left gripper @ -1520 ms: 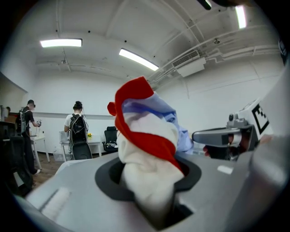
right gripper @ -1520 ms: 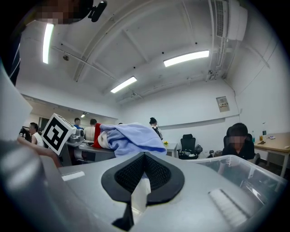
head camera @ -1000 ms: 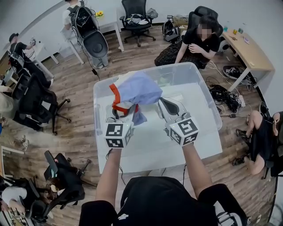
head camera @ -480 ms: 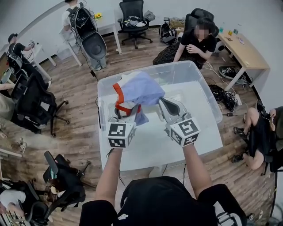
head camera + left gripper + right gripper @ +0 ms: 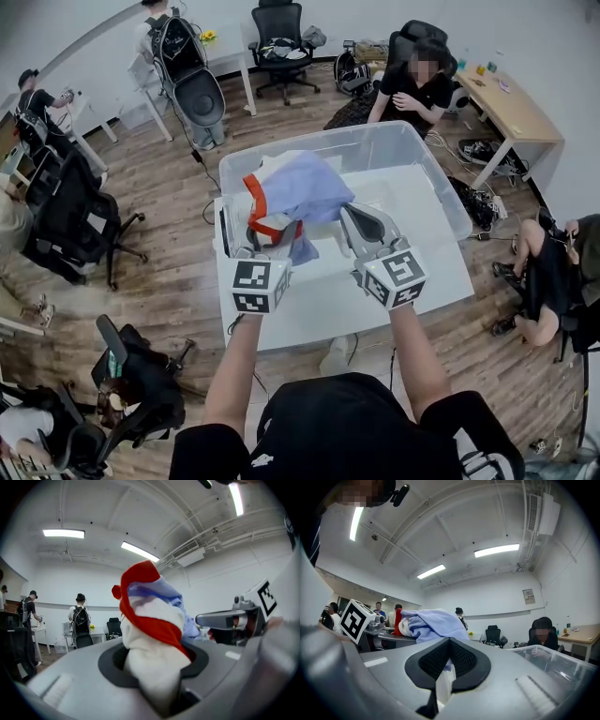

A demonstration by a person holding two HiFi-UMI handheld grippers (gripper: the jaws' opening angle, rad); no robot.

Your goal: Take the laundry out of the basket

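A bundle of laundry point(image 5: 295, 192), light blue cloth with a white and red piece, hangs in the air over the near left part of the clear plastic basket point(image 5: 427, 169). My left gripper point(image 5: 260, 234) is shut on the white and red part point(image 5: 152, 639), which fills its jaws. My right gripper point(image 5: 351, 217) sits at the bundle's right edge, its pads closed on a thin strip of the blue cloth point(image 5: 433, 623). The rest of the basket's inside looks bare and white.
The basket stands on a white table point(image 5: 441, 281). A person point(image 5: 412, 89) sits on the floor just beyond it. Office chairs point(image 5: 80, 220) stand to the left, a wooden desk point(image 5: 511, 103) at the far right, cables point(image 5: 478, 206) on the floor.
Both grippers keep their hold on the bundle. The basket and table have shifted slightly up and right in the head view; the grippers stay close in front of me.
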